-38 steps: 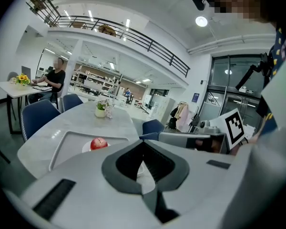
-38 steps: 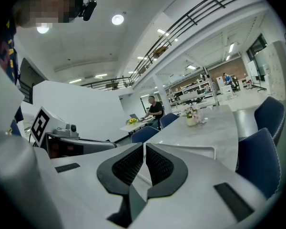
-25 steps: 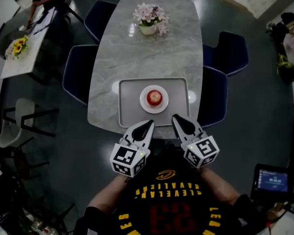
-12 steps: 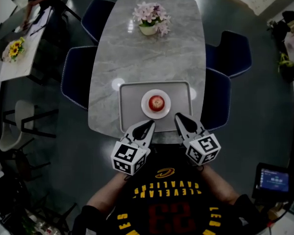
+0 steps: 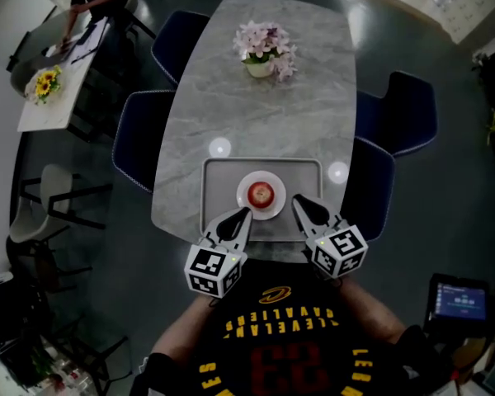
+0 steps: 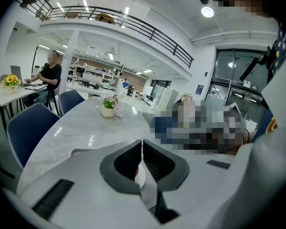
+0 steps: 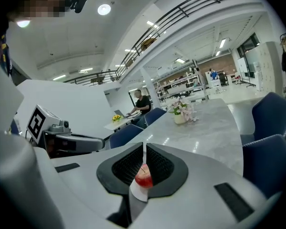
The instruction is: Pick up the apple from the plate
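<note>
**Head view:** The red apple [image 5: 261, 193] sits in the middle of the white round plate [image 5: 249, 205]. The plate is on a grey rectangular tray [image 5: 219, 176] at the near end of the grey marble table [image 5: 264, 106]. The left gripper [image 5: 238, 219] and right gripper [image 5: 303, 208] hang over the tray's near edge on either side of the plate. The apple lies ahead of them and between them: forward and to the right of the left one, forward and to the left of the right one. Neither touches it, and I can't call one clearly nearer.

**Left gripper view:** The jaws are pressed together with nothing in them. Only a sliver of apple [image 6: 136, 171] and plate shows through the slit, off the centre line.

**Right gripper view:** These jaws are also closed and empty. The apple [image 7: 144, 175] sits squarely on their line, just beyond the tips and on its plate [image 7: 139, 193]. Being round, the apple offers no long axis to favour. I judge the right gripper the better aimed, and it must part its jaws first.
</note>
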Demonstrator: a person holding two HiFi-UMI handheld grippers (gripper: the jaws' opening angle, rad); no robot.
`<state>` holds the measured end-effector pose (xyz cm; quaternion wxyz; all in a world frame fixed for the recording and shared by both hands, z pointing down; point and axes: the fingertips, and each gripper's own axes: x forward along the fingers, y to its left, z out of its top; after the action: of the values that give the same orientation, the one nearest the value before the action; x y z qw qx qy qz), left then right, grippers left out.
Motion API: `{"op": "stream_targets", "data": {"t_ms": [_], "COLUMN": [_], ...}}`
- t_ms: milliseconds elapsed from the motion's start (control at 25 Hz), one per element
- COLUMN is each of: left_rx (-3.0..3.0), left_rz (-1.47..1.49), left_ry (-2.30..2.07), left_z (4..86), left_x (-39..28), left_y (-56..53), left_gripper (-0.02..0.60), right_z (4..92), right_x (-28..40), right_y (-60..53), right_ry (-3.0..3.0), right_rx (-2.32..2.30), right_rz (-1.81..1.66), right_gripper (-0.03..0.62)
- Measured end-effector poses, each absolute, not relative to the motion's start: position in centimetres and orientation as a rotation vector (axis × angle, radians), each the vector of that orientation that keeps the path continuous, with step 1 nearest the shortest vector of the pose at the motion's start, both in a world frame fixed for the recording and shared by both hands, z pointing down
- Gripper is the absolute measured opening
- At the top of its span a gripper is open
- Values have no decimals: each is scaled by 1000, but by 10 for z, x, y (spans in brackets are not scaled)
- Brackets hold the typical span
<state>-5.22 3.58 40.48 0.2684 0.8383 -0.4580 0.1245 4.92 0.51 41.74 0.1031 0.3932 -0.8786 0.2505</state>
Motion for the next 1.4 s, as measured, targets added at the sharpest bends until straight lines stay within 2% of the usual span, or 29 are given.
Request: {"op": "stream_targets", "data": {"t_ms": [200, 280, 320, 520, 760, 1400], "left_rx": [2172, 2114, 2083, 1849, 1627, 1495], "left_rz": [374, 399, 405, 334, 348, 316], "left_ry": [-1315, -1356, -1359, -1232, -1102, -964], "left_z": [424, 435, 442, 497, 582, 609], "left_x": [-58, -67, -71, -90, -102, -97], "left_y": [29, 25, 24, 22, 14, 12], "left_gripper": [2, 64, 81, 81, 81, 81], "right_z": [442, 451, 456, 487, 562, 615], "right_x": [63, 68, 70, 76, 80, 56], "right_y": [2, 1, 0, -6, -15, -1], "right_ry": [-2556, -2528, -2513, -2411, -2241, -2005], "right_rx": [1150, 1162, 1166, 1175, 1170, 1148], "right_rz": [830, 863, 883, 991, 1331, 1570], "right_gripper": [9, 75, 77, 75, 75, 75]}}
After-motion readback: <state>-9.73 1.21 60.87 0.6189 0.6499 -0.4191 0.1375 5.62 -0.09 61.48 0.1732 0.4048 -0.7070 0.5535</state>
